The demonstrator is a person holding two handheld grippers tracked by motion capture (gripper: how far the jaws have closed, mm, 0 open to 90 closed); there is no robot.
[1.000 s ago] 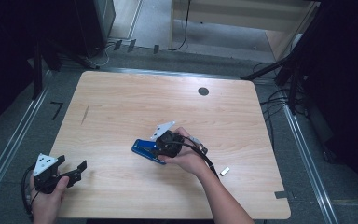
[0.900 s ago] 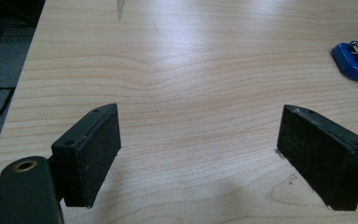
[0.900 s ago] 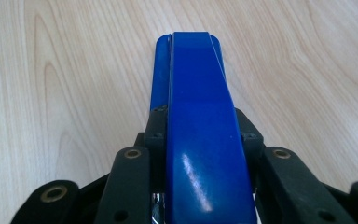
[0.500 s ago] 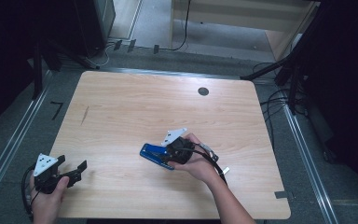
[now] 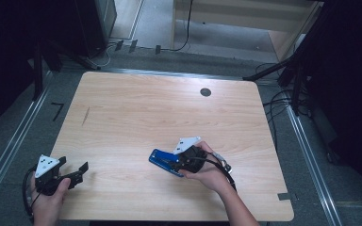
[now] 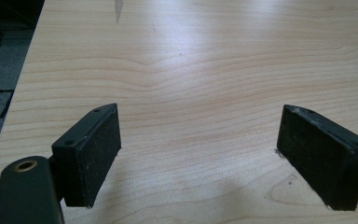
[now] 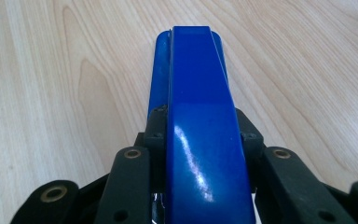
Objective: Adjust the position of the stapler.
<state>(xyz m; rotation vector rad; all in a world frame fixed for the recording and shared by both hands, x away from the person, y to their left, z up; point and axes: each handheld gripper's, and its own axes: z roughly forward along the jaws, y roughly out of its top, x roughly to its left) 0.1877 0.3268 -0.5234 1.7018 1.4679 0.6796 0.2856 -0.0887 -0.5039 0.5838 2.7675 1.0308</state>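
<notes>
While the left gripper (image 5: pixel 78 172) rests wide open, the right gripper (image 5: pixel 172 162) clamps a glossy blue plastic stapler (image 7: pixel 200 121), its hinge gap visible close up.

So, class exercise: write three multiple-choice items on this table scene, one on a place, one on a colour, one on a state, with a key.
1. Where on the wooden table is the stapler?
A. near front edge, right of middle
B. far left corner
C. beside the round hole

2. Its colour?
A. red
B. blue
C. green

3. How is the left gripper?
A. shut on the stapler
B. shut on nothing
C. open over bare wood

Key: A, high view shows it there in the right gripper; B, glossy blue body; C, pads apart, nothing between.
</notes>
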